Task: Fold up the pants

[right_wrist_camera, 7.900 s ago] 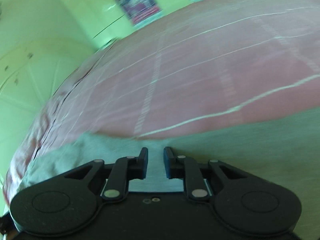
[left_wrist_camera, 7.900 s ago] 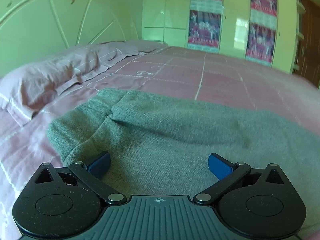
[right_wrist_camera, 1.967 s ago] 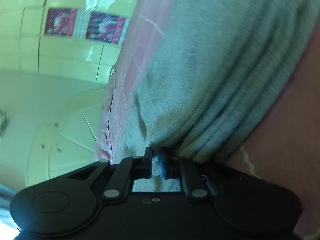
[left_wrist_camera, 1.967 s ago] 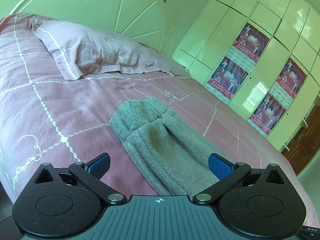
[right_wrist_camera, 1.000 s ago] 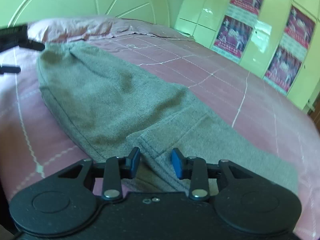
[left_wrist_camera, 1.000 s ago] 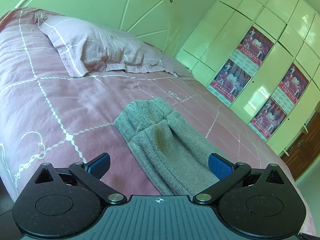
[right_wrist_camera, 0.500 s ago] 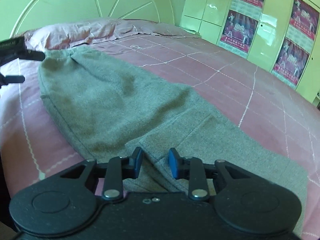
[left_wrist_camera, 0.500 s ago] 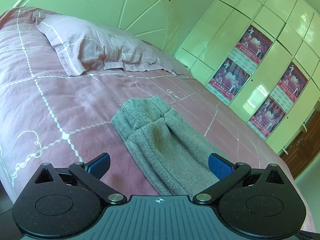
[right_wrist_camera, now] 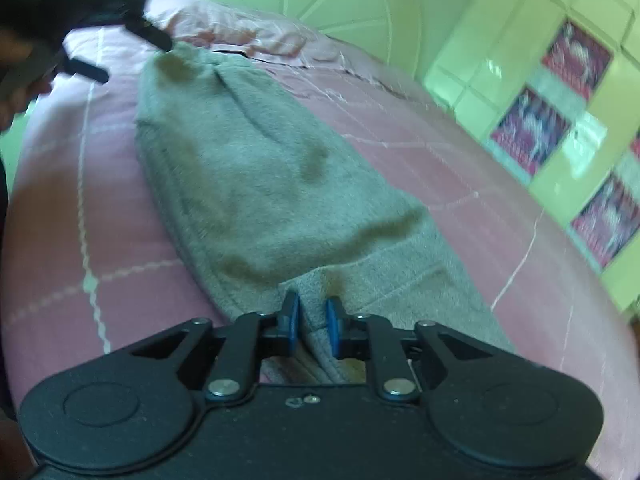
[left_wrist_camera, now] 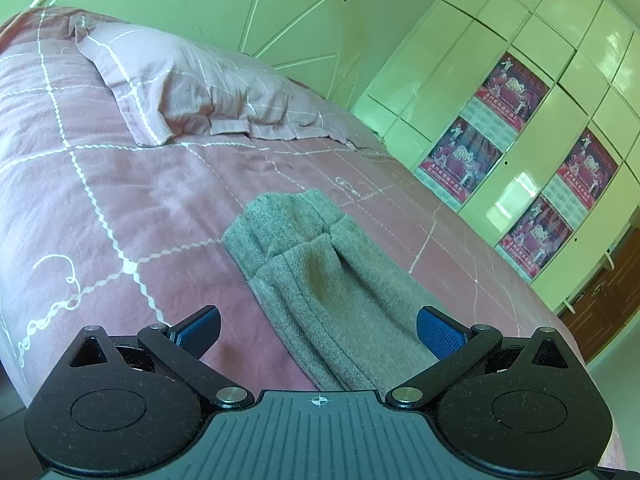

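The grey pants lie folded lengthwise as a long strip on the pink bed. My left gripper is open and empty, held above the strip near its gathered end. In the right wrist view the pants stretch away from me. My right gripper is shut on a raised pinch of the grey fabric at the near end. The left gripper also shows at the far end in that view, open beside the cloth.
A pink pillow lies at the head of the bed before a pale green headboard. Green wardrobe doors with red posters stand along the far side. A brown door is at the right.
My right gripper has closed on the near end of the pants and pinched up a ridge of fabric. My left gripper has stayed open and shifted only slightly.
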A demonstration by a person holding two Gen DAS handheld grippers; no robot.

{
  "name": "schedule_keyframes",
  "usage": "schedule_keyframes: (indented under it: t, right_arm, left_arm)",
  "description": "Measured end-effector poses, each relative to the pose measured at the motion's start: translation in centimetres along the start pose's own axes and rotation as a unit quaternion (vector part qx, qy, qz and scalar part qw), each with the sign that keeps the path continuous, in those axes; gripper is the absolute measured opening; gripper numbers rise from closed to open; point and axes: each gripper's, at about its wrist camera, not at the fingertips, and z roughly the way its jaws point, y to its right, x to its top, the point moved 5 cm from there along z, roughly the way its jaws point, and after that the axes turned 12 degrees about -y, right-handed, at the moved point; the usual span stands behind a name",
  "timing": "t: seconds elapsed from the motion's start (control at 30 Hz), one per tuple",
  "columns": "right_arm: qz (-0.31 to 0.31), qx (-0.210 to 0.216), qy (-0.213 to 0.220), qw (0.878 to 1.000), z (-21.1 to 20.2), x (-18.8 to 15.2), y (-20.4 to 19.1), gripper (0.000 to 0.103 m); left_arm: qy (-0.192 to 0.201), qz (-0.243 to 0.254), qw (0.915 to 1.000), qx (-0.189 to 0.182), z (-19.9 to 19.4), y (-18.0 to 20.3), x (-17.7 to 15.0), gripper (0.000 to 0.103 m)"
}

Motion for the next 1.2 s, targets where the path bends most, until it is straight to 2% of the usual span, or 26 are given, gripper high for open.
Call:
schedule_keyframes:
  t: [0.13,0.2,0.3,0.37,0.43,0.5,0.53,0.57,0.6,0.63,0.67,0.7,0.8,0.93,1.07,1.2]
  right_arm:
    - [-0.032,-0.026,-0.005,0.999,-0.4,-0.2,-0.5,0.018]
    - [-0.051,-0.042,-0.018,0.998,0.5,-0.1,-0.5,0.012]
    - [-0.041,-0.036,-0.019,0.998,0.6,0.3,-0.3,0.005]
    - [-0.018,-0.018,-0.014,1.0,0.0,0.4,0.3,0.005]
    - [-0.022,-0.006,-0.029,0.999,0.6,-0.2,0.0,0.005]
    - [-0.03,-0.025,-0.021,0.999,1.0,-0.3,-0.5,0.012]
    - [-0.024,-0.034,-0.016,0.999,0.8,-0.2,-0.6,0.011]
    - [-0.011,-0.036,-0.01,0.999,0.4,0.0,-0.4,0.018]
    - [0.011,-0.033,-0.001,0.999,-0.3,0.0,0.0,0.035]
    - [0.043,-0.031,0.016,0.998,-1.2,0.0,0.5,0.048]
    - [0.071,-0.03,0.033,0.996,-2.1,-0.1,1.1,0.068]
    - [0.096,-0.023,0.045,0.994,-2.9,-0.3,1.5,0.073]
    - [0.174,0.002,0.058,0.983,-4.4,-1.3,2.6,0.071]
    - [0.247,0.019,0.046,0.968,-4.8,-2.9,3.8,0.071]
    - [0.296,0.026,0.035,0.954,-4.5,-4.1,5.2,0.072]
    - [0.338,0.037,0.034,0.94,-3.8,-4.8,6.4,0.071]
  left_arm:
    - [0.005,0.004,1.0,0.003,-0.2,-0.1,0.1,0.103]
    - [0.003,-0.011,0.9999,0.0,-0.2,-0.6,0.2,0.103]
    - [-0.007,-0.02,0.9998,0.002,0.2,-1.0,0.3,0.103]
    - [-0.007,-0.015,0.9998,0.005,0.1,-1.0,0.3,0.103]
    - [-0.006,-0.016,0.9998,0.005,0.0,-1.2,0.4,0.103]
    - [-0.012,-0.021,0.9997,0.009,0.3,-1.4,0.5,0.103]
    - [-0.018,-0.024,0.9995,0.01,0.6,-1.5,0.5,0.103]
    - [-0.023,-0.024,0.9994,0.011,0.8,-1.5,0.6,0.103]
    - [-0.025,-0.023,0.9993,0.013,0.9,-1.5,0.6,0.103]
    - [-0.028,-0.021,0.9993,0.015,1.0,-1.6,0.6,0.103]
    - [-0.03,-0.02,0.9992,0.016,1.1,-1.6,0.6,0.103]
    - [-0.032,-0.019,0.9992,0.017,1.2,-1.6,0.6,0.103]
    - [-0.041,-0.018,0.9989,0.014,1.8,-1.7,0.8,0.103]
    - [-0.049,-0.023,0.9985,-0.01,3.7,-2.3,2.0,0.103]
    - [-0.055,-0.032,0.9951,-0.076,5.6,-3.0,3.4,0.103]
    - [-0.067,-0.013,0.9912,-0.113,6.6,-2.9,3.9,0.103]
